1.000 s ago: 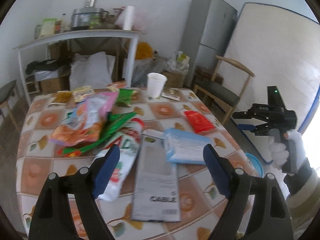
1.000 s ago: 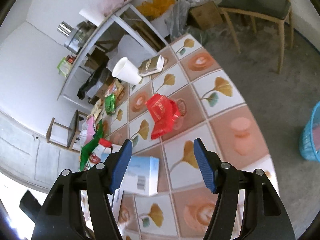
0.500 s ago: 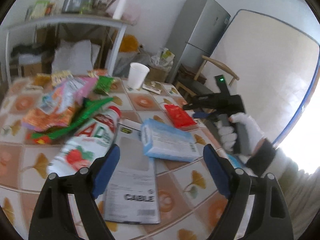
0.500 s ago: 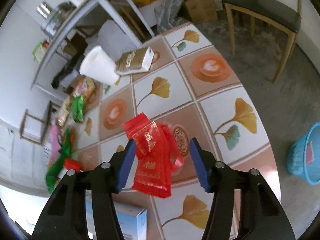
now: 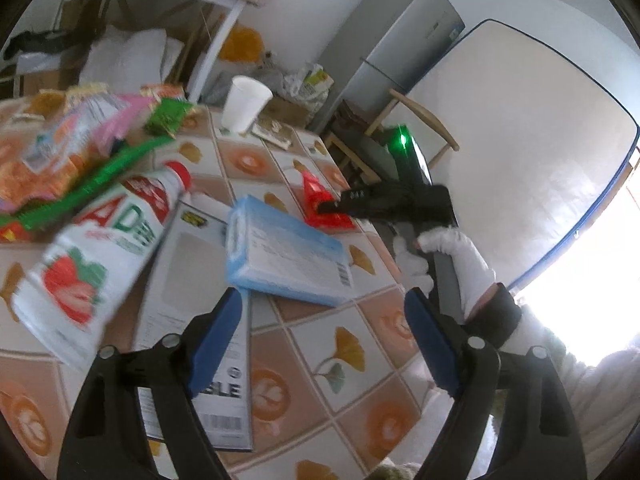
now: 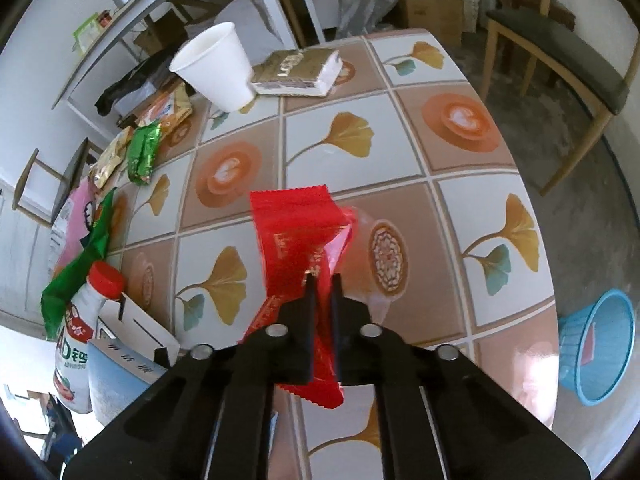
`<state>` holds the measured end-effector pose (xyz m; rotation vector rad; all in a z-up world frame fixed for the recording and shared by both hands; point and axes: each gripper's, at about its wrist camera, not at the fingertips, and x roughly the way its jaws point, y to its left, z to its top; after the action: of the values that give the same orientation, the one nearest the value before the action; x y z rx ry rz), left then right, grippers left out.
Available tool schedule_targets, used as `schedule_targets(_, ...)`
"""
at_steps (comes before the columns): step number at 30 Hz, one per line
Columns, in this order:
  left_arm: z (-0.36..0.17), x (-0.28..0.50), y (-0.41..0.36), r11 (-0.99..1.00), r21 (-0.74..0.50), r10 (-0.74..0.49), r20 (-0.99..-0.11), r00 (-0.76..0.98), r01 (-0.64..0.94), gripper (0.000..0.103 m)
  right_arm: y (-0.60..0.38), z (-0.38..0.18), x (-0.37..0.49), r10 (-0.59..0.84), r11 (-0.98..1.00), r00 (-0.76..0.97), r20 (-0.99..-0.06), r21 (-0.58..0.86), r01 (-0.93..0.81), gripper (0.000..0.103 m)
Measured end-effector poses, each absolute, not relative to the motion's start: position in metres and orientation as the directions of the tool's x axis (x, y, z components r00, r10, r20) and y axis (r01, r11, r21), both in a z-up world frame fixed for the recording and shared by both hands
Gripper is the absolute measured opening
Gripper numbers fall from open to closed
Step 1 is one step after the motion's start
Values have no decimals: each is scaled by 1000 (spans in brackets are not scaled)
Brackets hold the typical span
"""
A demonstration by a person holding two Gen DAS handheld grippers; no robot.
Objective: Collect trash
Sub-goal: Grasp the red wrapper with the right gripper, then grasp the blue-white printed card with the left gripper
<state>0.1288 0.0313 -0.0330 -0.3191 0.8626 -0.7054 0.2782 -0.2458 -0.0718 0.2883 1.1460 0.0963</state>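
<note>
Glossy red plastic wrapper, white paper cup, smooth patterned tablecloth.

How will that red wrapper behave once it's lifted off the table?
Probably floppy: the red wrapper is thin, crinkled film, already buckling where the right gripper has closed on it. Likely very light, so it may flutter. Its glossy surface could slip, though the pinch looks firm.
</note>
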Motion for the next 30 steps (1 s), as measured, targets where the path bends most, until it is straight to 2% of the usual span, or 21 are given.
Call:
schedule_targets(7, -53, 139, 12, 723, -574, -691, -617, 378, 384, 62, -227, -55, 276, 318, 936, 440, -840, 351, -6, 0)
schedule_targets(12, -69, 148, 6, 747, -590, -665, -665, 340, 308, 56, -205, -60, 267, 345, 937, 397, -851, 341, -83, 0)
schedule_targets(19, -80, 145, 3, 772, -567, -635, -706, 315, 285, 55, -212, -63, 226, 364, 929, 369, -855, 362, -76, 0)
schedule_targets(26, -78, 136, -3, 762, -564, -646, -700, 305, 319, 55, -232, -64, 161, 405, 901, 359, -841, 433, 0, 0)
schedule_targets(30, -78, 135, -7, 768, -549, -637, -706, 308, 331, 63, -235, -62, 127, 380, 907, 373, -847, 420, 30, 0)
